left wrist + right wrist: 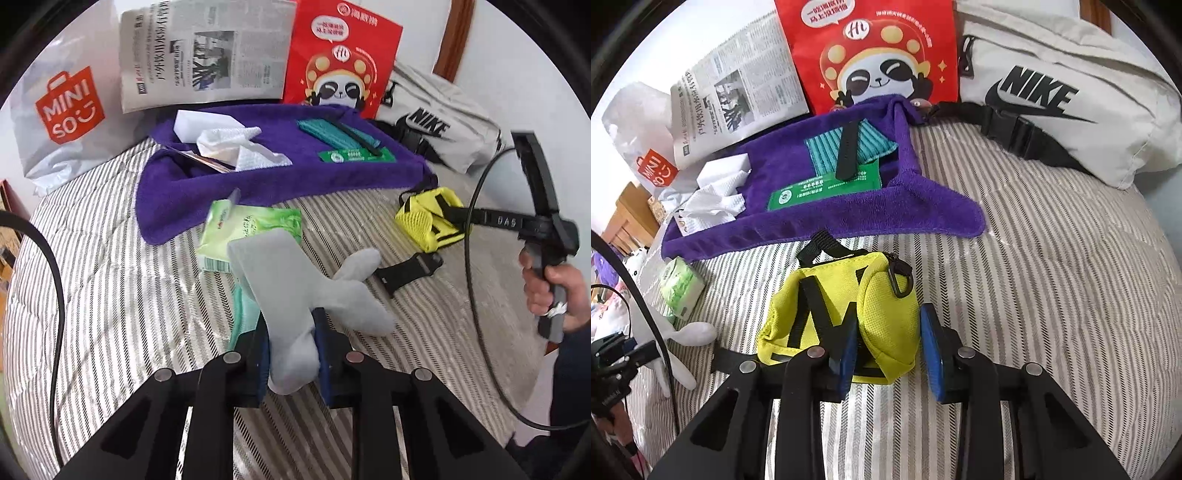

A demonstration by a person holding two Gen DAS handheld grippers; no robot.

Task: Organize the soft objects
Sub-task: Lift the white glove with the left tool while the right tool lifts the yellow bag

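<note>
Sock (295, 325) pinched in left tool (291, 354), pouch (849, 317) between right tool's (886, 354) parted pads

Grey sock (295, 314), limp and crumpled, pinched mid-length, toe end drooping over striped bedding. Yellow mesh pouch (849, 325) with black straps, lay on its side just below purple towel (820, 192), spread flat, corners curled.
</note>
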